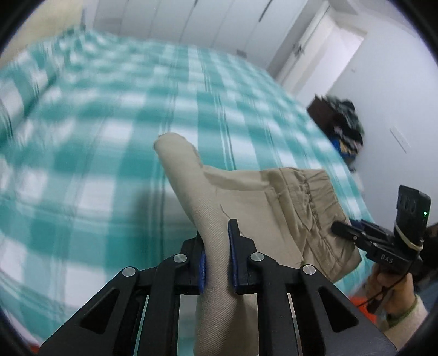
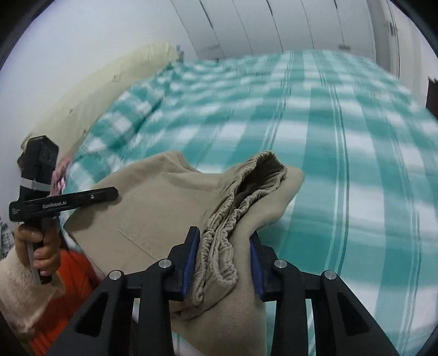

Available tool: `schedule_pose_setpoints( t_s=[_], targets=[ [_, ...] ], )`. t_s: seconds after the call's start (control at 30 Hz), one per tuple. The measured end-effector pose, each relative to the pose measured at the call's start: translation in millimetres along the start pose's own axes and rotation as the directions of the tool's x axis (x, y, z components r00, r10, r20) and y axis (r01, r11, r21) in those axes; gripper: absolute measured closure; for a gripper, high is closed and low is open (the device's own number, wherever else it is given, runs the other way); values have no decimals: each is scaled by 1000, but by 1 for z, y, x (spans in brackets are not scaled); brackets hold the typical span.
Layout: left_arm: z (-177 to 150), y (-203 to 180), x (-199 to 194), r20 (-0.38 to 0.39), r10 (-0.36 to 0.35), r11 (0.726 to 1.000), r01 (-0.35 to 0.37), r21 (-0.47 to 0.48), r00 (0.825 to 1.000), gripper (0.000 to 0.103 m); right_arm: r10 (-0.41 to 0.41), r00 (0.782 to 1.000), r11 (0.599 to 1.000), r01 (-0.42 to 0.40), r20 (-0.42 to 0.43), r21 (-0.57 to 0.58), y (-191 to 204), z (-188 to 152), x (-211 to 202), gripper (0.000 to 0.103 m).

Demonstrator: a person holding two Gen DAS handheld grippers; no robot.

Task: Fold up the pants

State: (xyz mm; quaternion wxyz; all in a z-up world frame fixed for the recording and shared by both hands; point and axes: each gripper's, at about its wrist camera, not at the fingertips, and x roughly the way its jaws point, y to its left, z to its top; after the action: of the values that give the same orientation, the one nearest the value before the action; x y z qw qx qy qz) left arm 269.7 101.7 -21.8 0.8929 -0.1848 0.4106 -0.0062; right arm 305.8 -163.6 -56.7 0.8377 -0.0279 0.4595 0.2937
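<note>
Beige pants (image 1: pixel 246 197) hang lifted over a teal-and-white checked bed (image 1: pixel 109 115). My left gripper (image 1: pixel 217 241) is shut on a fold of the beige cloth, which sticks up past the blue pads. In the right wrist view the pants (image 2: pixel 164 202) show their gathered elastic waistband (image 2: pixel 235 197), and my right gripper (image 2: pixel 223 241) is shut on that bunched waistband. The right gripper (image 1: pixel 345 230) appears at the right edge of the left wrist view, at the waistband. At the left of the right wrist view the left gripper (image 2: pixel 109 193) sits against the cloth.
The checked bed (image 2: pixel 342 137) spreads ahead, blurred. A cream headboard (image 2: pixel 109 90) lies at the left, white wardrobe doors (image 1: pixel 219 22) behind. A dark pile of things (image 1: pixel 342 126) sits beside the bed at the right. A hand in a fluffy sleeve (image 2: pixel 41 246) holds the left gripper's handle.
</note>
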Motion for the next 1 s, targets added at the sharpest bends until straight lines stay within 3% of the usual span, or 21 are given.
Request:
schedule_pose_setpoints(
  t_s=[0.07, 0.1, 0.13, 0.17, 0.2, 0.27, 0.3, 0.37, 0.43, 0.53, 0.77, 0.87, 0.93, 1.0],
  targets=[
    [20, -1, 8, 46, 65, 997, -67, 37, 997, 82, -6, 999, 1000, 6, 51, 0, -2, 25, 1, 69],
    [24, -2, 14, 48, 121, 990, -124, 64, 992, 66, -7, 997, 1000, 7, 82, 1, -4, 38, 3, 67],
    [24, -1, 18, 51, 178, 979, -182, 91, 983, 37, -13, 995, 1000, 12, 101, 11, -10, 48, 5, 65],
    [19, -1, 23, 68, 258, 956, -265, 128, 964, 26, -39, 995, 999, 35, 96, 35, -17, 56, 9, 55],
    [11, -3, 24, 89, 307, 935, -318, 156, 948, 17, -90, 993, 994, 84, 75, 76, -28, 61, 15, 34],
    [-15, -6, 23, 116, 365, 899, -382, 215, 924, 14, -231, 972, 967, 225, 32, 122, -43, 57, 16, 3],
    [-30, -7, 22, 114, 391, 883, -408, 234, 913, 9, -308, 951, 944, 304, 13, 128, -46, 49, 13, 1],
    [-62, -12, 20, 123, 447, 850, -463, 251, 886, 7, -389, 921, 917, 387, 0, 101, -43, 32, 6, 1],
    [-90, -17, 13, 103, 442, 855, -453, 252, 891, 5, -418, 908, 906, 418, -13, 68, -36, 11, -1, 1],
    [-121, -27, -2, 31, 441, 870, -436, 228, 897, 5, -389, 920, 919, 390, -38, 48, -16, -25, -11, 1],
    [-133, -42, -46, -64, 488, 865, -473, 167, 870, 5, -324, 944, 944, 326, -53, 42, 42, -83, -38, 1],
    [-140, -34, -62, -164, 450, 892, -433, 129, 878, 5, -260, 964, 963, 263, -62, 51, 68, -97, -50, 1],
    [-147, -34, -72, -162, 439, 897, -423, 126, 884, 5, -219, 972, 973, 224, -85, 55, 80, -101, -53, 1],
    [-152, -37, -82, -122, 464, 883, -448, 137, 877, 5, -200, 974, 978, 206, -108, 42, 92, -102, -55, 1]
  ],
)
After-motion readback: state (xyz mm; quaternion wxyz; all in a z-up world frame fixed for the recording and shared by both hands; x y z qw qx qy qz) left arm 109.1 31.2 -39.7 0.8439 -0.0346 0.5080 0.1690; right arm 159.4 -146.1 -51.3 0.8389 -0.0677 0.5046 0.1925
